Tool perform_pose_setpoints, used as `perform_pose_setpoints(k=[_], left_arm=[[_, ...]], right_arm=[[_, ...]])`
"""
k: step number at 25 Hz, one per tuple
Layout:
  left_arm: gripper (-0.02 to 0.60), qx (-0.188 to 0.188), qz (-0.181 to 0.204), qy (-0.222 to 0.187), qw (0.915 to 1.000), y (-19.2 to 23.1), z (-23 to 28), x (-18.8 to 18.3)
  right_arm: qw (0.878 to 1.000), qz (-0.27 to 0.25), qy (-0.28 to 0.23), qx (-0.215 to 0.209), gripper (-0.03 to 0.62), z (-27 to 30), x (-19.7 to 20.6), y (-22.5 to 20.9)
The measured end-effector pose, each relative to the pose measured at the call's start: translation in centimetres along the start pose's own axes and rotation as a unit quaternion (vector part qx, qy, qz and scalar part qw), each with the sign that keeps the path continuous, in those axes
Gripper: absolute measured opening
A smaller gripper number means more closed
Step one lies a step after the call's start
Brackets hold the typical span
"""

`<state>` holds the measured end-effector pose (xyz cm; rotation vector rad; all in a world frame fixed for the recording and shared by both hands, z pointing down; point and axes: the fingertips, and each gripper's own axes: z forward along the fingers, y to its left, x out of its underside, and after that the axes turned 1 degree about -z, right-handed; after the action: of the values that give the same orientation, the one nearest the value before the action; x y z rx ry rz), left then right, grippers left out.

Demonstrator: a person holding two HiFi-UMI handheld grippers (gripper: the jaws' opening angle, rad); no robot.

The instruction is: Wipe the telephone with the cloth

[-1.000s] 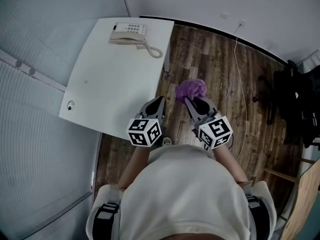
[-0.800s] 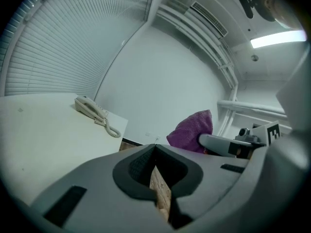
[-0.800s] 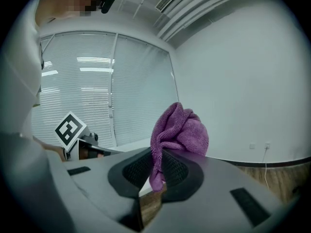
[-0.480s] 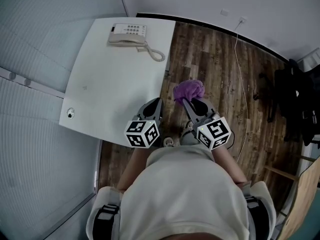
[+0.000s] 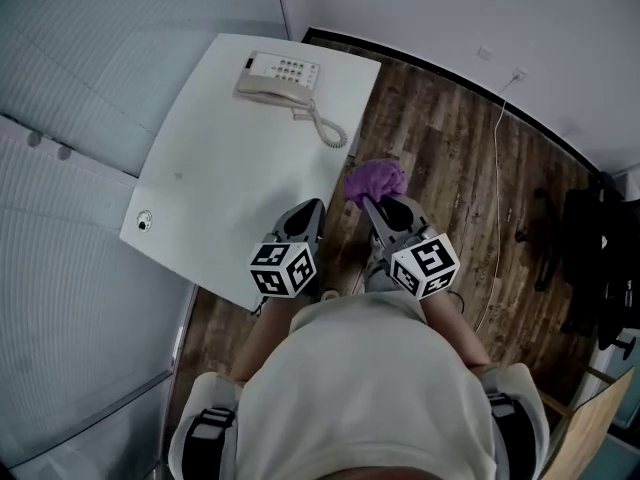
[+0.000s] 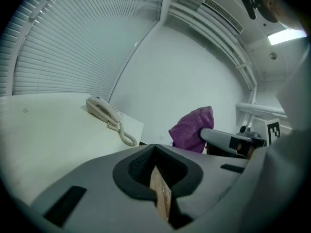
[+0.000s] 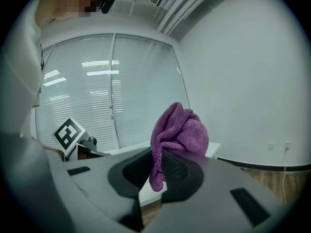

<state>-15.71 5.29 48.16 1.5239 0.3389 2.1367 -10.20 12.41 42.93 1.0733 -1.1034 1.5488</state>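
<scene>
Showing both grippers held near the front edge of the white counter (image 5: 225, 168). Right gripper (image 5: 372, 204): jaws pinching a bunched purple cloth (image 5: 376, 180), which sticks out past their tips. Left gripper (image 5: 307, 211): jaws pressed together, nothing between them. Beige telephone (image 5: 277, 76), with coiled cord (image 5: 328, 130), lies at the counter's far end, well apart from both grippers.

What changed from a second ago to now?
Only the head view swung: the table and telephone sit slightly further right in the picture. Nothing was taken or let go. The right gripper still clamps the purple cloth, and the left gripper stays shut and empty, both far from the telephone.
</scene>
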Motion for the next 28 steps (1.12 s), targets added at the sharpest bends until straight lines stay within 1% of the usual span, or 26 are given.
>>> perform_pose_setpoints(k=[3, 6, 14, 22, 28], left_arm=[[0.020, -0.018, 0.003, -0.013, 0.9997, -0.2, 2.0, -1.7], [0.020, -0.043, -0.006, -0.028, 0.9987, -0.4, 3.8, -3.1], [0.020, -0.087, -0.018, -0.042, 0.9951, -1.2, 8.4, -5.1], [0.020, -0.123, -0.021, -0.059, 0.9904, -1.4, 12.1, -6.8], [0.020, -0.163, -0.033, -0.079, 0.9829, -0.6, 13.2, -7.6]], right_arm=[[1.000, -0.002, -0.004, -0.016, 0.046, 1.1, -1.6, -2.6], [0.999, -0.008, -0.001, -0.040, 0.046, 2.1, -2.8, -5.0], [0.996, -0.009, -0.002, -0.083, 0.046, 4.1, -5.1, -10.5], [0.992, -0.011, 0.002, -0.122, 0.046, 6.2, -5.9, -14.6], [0.986, -0.021, 0.002, -0.163, 0.046, 8.5, -6.5, -16.4]])
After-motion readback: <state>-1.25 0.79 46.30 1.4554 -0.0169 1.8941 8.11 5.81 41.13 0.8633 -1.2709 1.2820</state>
